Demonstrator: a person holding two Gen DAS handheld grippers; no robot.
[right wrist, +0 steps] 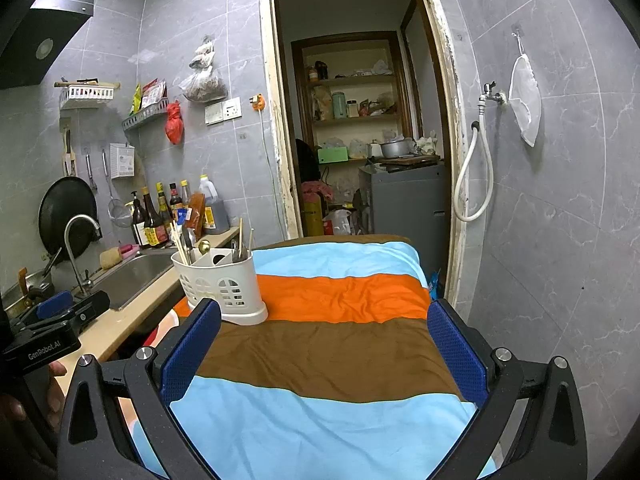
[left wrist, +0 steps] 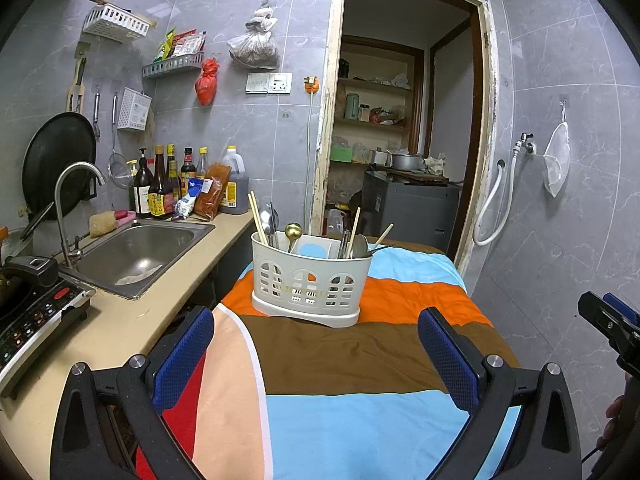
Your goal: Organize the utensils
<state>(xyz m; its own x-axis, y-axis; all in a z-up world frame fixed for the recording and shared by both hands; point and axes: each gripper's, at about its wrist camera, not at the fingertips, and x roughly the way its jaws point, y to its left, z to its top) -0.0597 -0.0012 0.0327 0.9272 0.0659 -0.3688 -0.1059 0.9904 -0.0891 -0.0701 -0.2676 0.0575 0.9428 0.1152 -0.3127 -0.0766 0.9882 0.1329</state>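
A white plastic utensil caddy (left wrist: 310, 286) stands on the orange stripe of a striped cloth (left wrist: 360, 360). It holds chopsticks (left wrist: 258, 220), metal spoons (left wrist: 273, 222) and a gold spoon (left wrist: 293, 231). My left gripper (left wrist: 316, 336) is open and empty, close in front of the caddy. My right gripper (right wrist: 324, 336) is open and empty over the brown stripe, with the caddy (right wrist: 222, 286) ahead to its left. Each gripper shows at the edge of the other's view: the right one (left wrist: 612, 328) and the left one (right wrist: 60, 316).
A beige counter (left wrist: 120, 320) to the left carries a steel sink (left wrist: 140, 252) with a tap (left wrist: 70, 200), sauce bottles (left wrist: 168, 188) and an induction cooker (left wrist: 32, 316). A doorway (left wrist: 400, 120) is behind the table. A tiled wall with a hose (left wrist: 496, 200) is on the right.
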